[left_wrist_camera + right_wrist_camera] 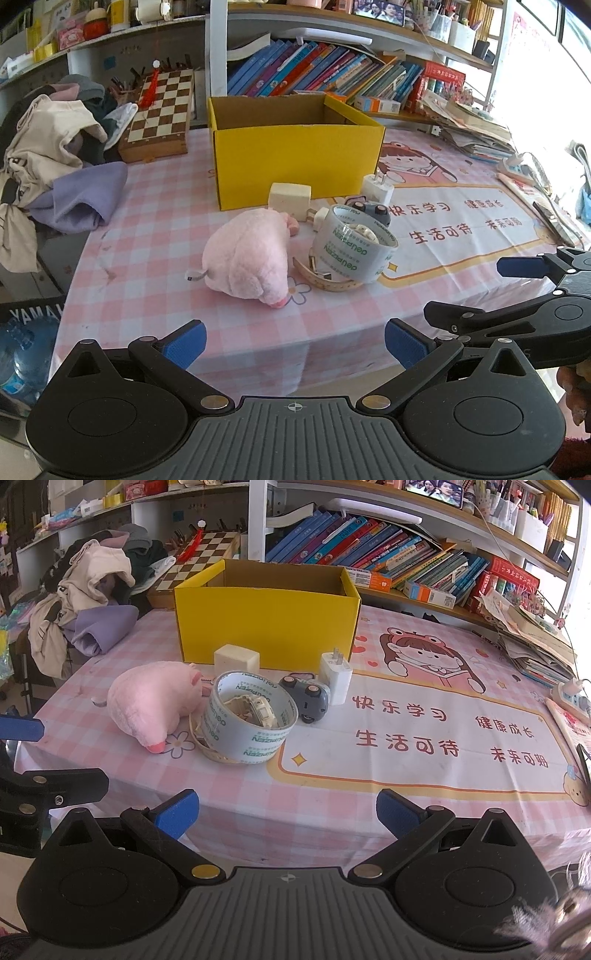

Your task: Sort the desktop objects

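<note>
An open yellow box (295, 162) (266, 627) stands mid-table. In front of it lie a pink plush toy (247, 258) (147, 705), a roll of clear tape (354, 247) (247, 731) with a cream watch (255, 709) inside it, a grey toy car (306, 698) (373, 210), a white charger plug (336, 675) (376, 188) and a cream block (290, 197) (236, 657). My left gripper (295, 343) is open at the table's near edge, with nothing between its fingers. My right gripper (286, 812) is open too, to the right of the left one.
A pile of clothes (55, 162) (88, 602) covers the table's left side, with a chessboard case (162, 114) behind it. Books (332, 74) fill the shelf at the back. Stacked papers (528, 638) and a power strip (572, 698) sit at the right edge.
</note>
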A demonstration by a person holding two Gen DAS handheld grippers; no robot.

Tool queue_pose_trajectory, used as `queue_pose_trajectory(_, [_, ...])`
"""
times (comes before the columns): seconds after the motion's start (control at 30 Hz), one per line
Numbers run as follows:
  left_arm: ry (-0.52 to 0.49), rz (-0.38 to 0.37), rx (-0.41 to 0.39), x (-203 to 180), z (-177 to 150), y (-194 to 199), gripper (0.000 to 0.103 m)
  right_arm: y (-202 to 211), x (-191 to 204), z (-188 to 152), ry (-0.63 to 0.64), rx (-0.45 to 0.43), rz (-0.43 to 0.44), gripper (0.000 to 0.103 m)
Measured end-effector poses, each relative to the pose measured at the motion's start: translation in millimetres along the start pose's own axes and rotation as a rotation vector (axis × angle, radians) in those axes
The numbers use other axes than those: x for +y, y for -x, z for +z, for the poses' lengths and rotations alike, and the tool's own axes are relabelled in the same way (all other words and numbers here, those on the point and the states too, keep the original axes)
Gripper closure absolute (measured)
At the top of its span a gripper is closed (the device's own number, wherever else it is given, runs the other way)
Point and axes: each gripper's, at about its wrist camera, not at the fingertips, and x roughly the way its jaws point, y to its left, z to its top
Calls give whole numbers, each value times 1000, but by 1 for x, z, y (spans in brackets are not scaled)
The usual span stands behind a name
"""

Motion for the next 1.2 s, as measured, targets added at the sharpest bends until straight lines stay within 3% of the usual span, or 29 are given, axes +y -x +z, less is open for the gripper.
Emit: queue_pose_trajectory(1.2, [-3,-18,14,4,0,-3,0,-1,5,1,9,12,31,0])
